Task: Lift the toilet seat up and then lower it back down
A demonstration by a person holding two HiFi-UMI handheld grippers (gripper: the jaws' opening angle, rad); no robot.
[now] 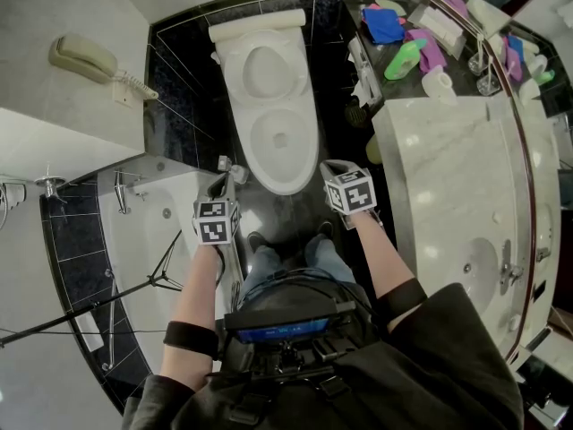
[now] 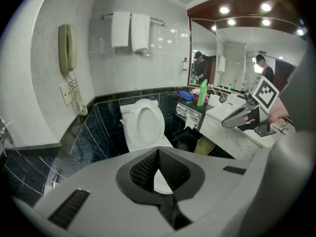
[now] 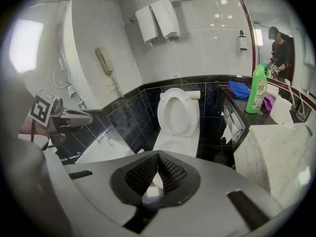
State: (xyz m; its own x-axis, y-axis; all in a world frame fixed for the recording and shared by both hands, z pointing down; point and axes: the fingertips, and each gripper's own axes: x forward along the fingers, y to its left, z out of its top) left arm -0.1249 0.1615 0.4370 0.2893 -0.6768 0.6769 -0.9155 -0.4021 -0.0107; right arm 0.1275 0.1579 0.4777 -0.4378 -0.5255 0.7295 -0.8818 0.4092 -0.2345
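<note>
With left gripper (image 2: 158, 151) and right gripper (image 3: 157, 154) hanging shut and empty, the raised, probably stiff, slick white plastic toilet seat (image 3: 162, 113) is inviting a top-rim hold.

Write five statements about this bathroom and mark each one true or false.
1. The seat stands raised. True.
2. The left gripper grips the seat. False: it is shut on nothing and is held clear of the seat.
3. A phone hangs on the wall. True.
4. The green bottle stands on the floor. False: it stands on the dark counter beside the seat.
5. Two towels hang on a rail above the seat. True.
</note>
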